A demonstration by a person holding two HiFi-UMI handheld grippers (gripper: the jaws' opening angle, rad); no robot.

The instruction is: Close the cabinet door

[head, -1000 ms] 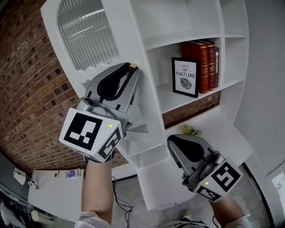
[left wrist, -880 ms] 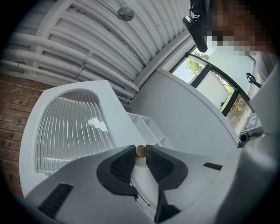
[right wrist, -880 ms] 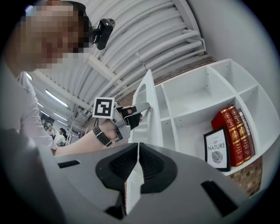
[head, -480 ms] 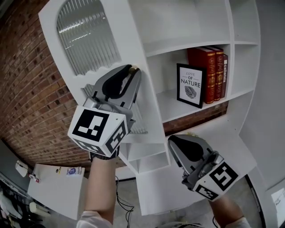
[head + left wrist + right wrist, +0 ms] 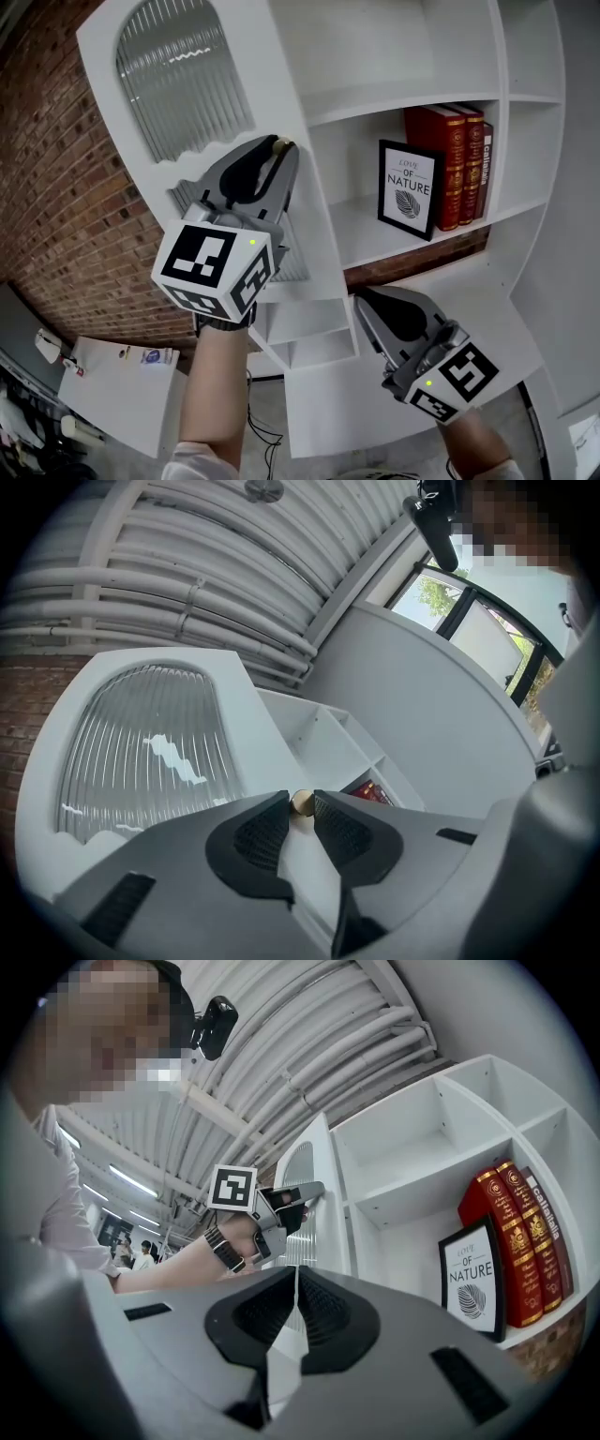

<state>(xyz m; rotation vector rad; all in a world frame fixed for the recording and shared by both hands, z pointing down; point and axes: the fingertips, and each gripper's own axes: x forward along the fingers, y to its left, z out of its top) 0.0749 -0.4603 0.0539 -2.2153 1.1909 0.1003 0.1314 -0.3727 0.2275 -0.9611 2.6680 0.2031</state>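
1. Cabinet door (image 5: 272,103): white panel with an arched top. An arched pane of ribbed glass (image 5: 183,75) fills its upper part. A 2nd ribbed section shows below the left gripper, largely hidden by it. The door stands open, angled out from the left side of the white cabinet (image 5: 394,56), with the compartments exposed to its right. The right gripper view shows the door nearly edge-on.

2. Brass knob (image 5: 302,802): small and round, mounted near the door's right-hand edge as the head view shows it, at about mid-height.

3. Left gripper (image 5: 284,155): raised to the knob. The knob sits between the tips of the 2 jaws, and both pads touch it. The jaws are opening.

4. Right gripper (image 5: 364,300): held low, in front of the cabinet's lower part and well apart from the door. Its jaws are pressed together with nothing between them.

5. Shelf contents: a black-framed print (image 5: 411,187) reading "LOVE OF NATURE" stands on the shelf. Just behind it, at the shelf's right end, 3 red books (image 5: 441,164) stand upright side by side.

6. Surroundings: a brick wall (image 5: 66,187) lies to the left of the door.
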